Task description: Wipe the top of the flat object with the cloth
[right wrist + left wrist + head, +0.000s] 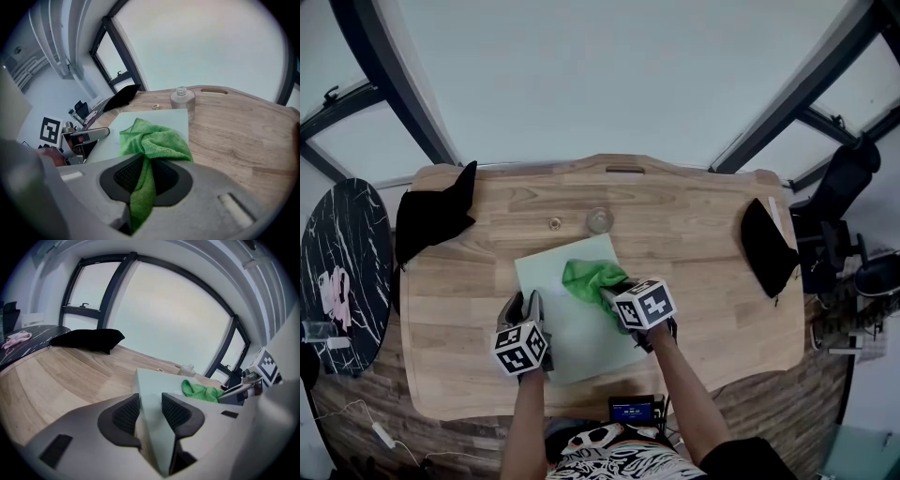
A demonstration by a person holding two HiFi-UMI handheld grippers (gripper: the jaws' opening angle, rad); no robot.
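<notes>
A pale green flat board (pixel 555 269) lies on the wooden table (pixel 694 244), near its front middle. My left gripper (pixel 532 309) is shut on the board's left edge (pixel 146 413). A bright green cloth (pixel 592 278) rests bunched on the board's top. My right gripper (pixel 609 295) is shut on the cloth (pixel 150 145), whose tail hangs between the jaws while the rest spreads over the board (pixel 176 119).
A small clear glass jar (pixel 599 220) and a little ring (pixel 554 223) sit just beyond the board. Black cloths lie at the table's left end (pixel 436 211) and right end (pixel 766 246). A round black marble side table (pixel 342 272) stands to the left.
</notes>
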